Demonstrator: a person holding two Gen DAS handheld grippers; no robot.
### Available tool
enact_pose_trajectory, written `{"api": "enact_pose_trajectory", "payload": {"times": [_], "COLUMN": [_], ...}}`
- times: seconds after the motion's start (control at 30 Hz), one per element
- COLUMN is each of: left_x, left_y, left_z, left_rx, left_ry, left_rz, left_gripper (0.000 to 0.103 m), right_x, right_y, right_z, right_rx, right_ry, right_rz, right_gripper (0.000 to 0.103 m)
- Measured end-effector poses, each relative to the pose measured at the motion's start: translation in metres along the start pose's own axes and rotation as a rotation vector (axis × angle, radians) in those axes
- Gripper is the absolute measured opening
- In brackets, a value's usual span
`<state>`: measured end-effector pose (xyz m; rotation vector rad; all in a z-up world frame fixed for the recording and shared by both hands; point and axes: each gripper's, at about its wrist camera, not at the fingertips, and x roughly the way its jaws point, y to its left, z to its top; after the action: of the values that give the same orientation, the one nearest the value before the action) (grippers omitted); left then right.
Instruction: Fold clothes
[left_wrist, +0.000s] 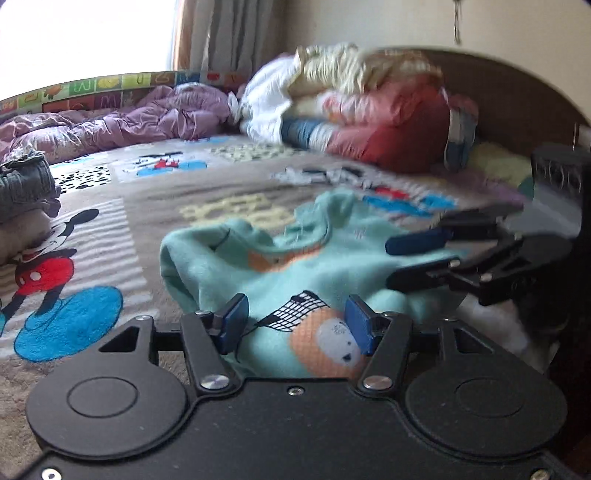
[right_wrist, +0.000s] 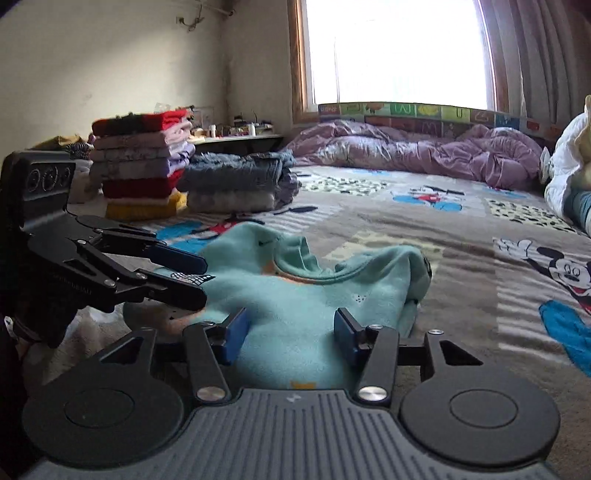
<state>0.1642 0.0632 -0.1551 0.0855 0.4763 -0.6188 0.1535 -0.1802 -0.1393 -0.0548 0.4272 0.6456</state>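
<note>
Teal top (left_wrist: 295, 273) w/ orange print; grey Mickey blanket (right_wrist: 461, 266)

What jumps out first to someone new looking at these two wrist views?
The teal cartoon-print sweatshirt lies rumpled in the middle of the Mickey Mouse blanket, with the left gripper and right gripper both open, low at its near edge. Behind, a stack of folded clothes stands at far left in the right wrist view, and an unfolded heap of clothes sits by the headboard in the left wrist view.
</note>
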Motion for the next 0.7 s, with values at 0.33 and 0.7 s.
{"api": "enact_pose_trajectory", "payload": {"times": [0.33, 0.7], "left_x": [0.024, -0.018], "left_y": [0.001, 0.014], "left_z": [0.0, 0.021], "left_rx": [0.047, -0.143], "left_ry": [0.052, -0.129], "left_rz": [0.012, 0.053], "left_gripper": [0.063, 0.061], "right_x": [0.012, -0.033], "right_y": [-0.007, 0.015], "right_z": [-0.005, 0.006], "right_rx": [0.031, -0.023], "right_ry": [0.037, -0.123], "right_rz": [0.009, -0.041], "right_gripper": [0.056, 0.047]}}
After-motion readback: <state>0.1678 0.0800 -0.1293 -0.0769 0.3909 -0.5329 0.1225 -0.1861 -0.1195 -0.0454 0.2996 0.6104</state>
